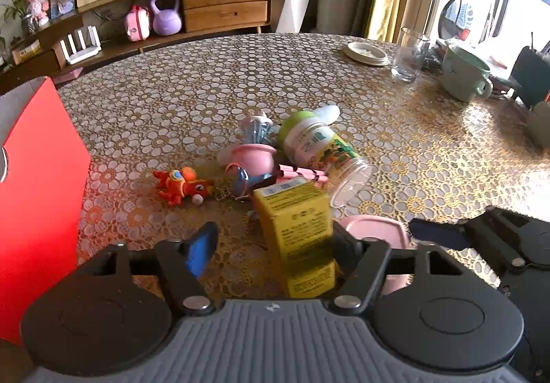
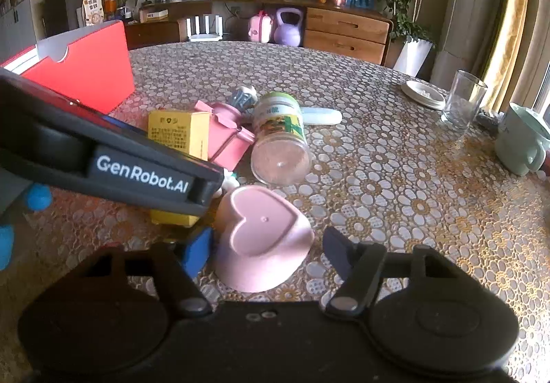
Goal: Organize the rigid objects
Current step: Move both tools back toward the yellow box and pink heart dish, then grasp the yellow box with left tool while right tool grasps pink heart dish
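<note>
Right now the yellow box stands near me on the tabletop between my left gripper's half-wide fingers; my right gripper straddles the pink heart dish, untouched. Closing off-centre could topple the box into the jar.

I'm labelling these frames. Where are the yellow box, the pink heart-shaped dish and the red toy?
yellow box [image 1: 302,228], left wrist view, front face.
pink heart-shaped dish [image 2: 261,228], right wrist view, upturned base.
red toy [image 1: 182,187], left wrist view, body.
</note>
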A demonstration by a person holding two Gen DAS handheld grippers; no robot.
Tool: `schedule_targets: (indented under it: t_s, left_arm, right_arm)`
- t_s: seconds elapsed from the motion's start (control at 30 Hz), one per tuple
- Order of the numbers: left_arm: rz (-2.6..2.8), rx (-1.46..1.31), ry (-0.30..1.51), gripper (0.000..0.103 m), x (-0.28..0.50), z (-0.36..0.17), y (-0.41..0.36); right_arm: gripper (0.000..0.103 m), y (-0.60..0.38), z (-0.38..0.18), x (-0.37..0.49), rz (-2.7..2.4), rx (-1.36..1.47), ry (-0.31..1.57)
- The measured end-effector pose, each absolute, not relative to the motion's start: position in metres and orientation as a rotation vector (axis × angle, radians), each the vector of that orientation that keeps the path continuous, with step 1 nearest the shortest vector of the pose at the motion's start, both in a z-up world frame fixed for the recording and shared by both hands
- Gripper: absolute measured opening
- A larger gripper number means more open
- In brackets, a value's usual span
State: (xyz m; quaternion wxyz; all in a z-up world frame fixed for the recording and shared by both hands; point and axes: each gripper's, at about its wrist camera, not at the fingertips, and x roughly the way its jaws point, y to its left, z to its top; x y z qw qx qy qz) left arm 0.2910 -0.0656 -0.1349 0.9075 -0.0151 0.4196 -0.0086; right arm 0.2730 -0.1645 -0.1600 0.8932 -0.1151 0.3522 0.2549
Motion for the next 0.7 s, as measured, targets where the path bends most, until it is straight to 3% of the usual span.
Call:
schedule_targets:
  t_s: [0.17,0.4,0.7]
  left_arm:
    - [-0.017,-0.035,0.848,0.041,0.285,-0.128,-0.068]
    - [-0.018,-0.037,0.861,0.031,0.279,-0.122,-0.066]
    - [-0.006,-0.076,0.885,0.030,0.259,-0.116,-0.043]
  right_arm:
    - [0.059,-0.163,-0.159,0.272,0.516,-0.241,0.730]
    - [0.057,-0.158,-0.151,0.265,0.477,-0.264,0.736]
    - [0.054,-0.160,-0.131,0.238,0.454,-0.243,0.728]
